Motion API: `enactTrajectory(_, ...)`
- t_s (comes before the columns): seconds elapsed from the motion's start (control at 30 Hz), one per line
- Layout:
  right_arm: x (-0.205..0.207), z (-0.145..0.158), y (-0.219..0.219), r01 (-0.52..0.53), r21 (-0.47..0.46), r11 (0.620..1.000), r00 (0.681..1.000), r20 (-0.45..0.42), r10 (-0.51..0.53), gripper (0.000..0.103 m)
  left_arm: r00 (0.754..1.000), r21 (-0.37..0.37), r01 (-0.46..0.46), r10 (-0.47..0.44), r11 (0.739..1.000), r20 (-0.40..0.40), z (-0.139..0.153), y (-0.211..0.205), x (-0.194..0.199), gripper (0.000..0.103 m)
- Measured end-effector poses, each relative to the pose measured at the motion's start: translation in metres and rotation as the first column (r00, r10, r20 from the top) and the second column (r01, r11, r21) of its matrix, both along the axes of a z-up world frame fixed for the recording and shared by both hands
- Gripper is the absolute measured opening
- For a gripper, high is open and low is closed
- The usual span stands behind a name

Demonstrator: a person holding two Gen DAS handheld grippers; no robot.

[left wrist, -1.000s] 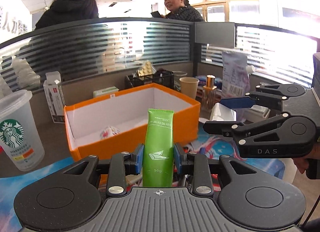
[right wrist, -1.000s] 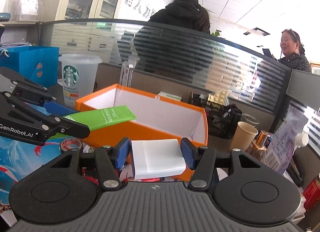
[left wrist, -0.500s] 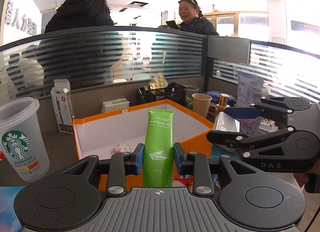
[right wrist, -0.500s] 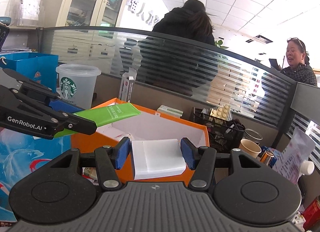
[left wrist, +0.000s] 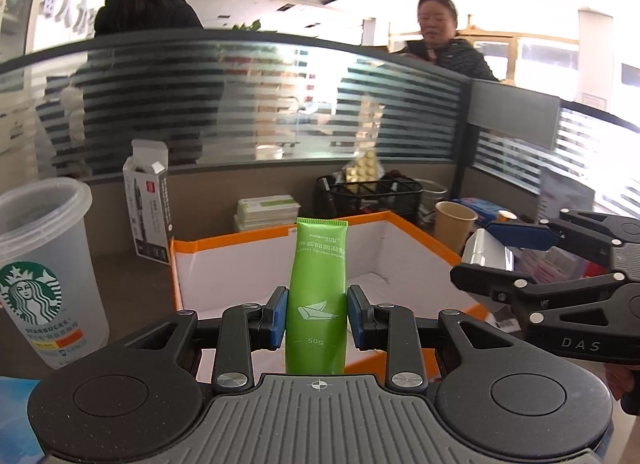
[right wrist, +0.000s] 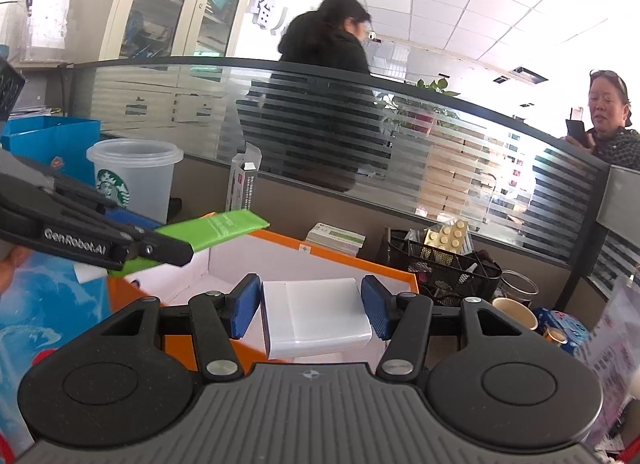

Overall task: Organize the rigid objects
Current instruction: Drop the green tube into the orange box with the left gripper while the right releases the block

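My left gripper [left wrist: 317,318] is shut on a green tube [left wrist: 318,296] and holds it upright above the near wall of the orange box [left wrist: 416,230]. My right gripper [right wrist: 312,310] is shut on a white rectangular block [right wrist: 316,316] and holds it over the same orange box [right wrist: 340,256]. Each gripper shows in the other's view: the right gripper [left wrist: 500,252] with its white block [left wrist: 486,252] at the right, the left gripper [right wrist: 176,242] with the green tube [right wrist: 224,226] at the left. The box floor is mostly hidden.
A Starbucks cup [left wrist: 40,280] stands left of the box. Behind the box are a carton [left wrist: 146,216], a stack of flat packs [left wrist: 266,210], a black mesh organiser [left wrist: 370,194] and a paper cup [left wrist: 454,220]. A striped glass partition [left wrist: 280,104] closes the desk's far side.
Both grippers have risen and moved forward over the orange box, still holding the green tube and the white block. The box now sits lower and nearer in both views.
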State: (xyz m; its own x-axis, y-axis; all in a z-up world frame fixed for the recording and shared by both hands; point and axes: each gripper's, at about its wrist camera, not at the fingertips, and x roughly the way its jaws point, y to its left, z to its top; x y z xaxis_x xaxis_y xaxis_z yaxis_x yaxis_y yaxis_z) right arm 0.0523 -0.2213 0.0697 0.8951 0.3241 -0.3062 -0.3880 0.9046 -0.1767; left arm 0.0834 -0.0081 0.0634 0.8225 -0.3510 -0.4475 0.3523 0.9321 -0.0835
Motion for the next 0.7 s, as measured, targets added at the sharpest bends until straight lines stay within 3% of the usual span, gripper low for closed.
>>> enactTrajectory(0.4, 0.061, -0.012, -0.002, 0.017, 0.053, 0.998, 0.997, -0.077, -0.012, 0.053, 0.993, 0.004, -0.048, 0.048, 0.999, -0.112, -0.029, -0.003, 0.047, 0.029)
enactTrajectory(0.47, 0.071, -0.019, -0.002, 0.024, 0.053, 0.998, 0.994, -0.104, -0.018, 0.053, 0.991, 0.008, -0.051, 0.052, 0.999, -0.126, -0.033, -0.003, 0.051, 0.021)
enactTrajectory(0.7, 0.095, -0.039, -0.003, 0.036, 0.053, 0.998, 0.984, -0.174, -0.027, 0.053, 0.985, 0.01, -0.05, 0.051, 0.999, -0.164, -0.041, -0.002, 0.06, 0.021)
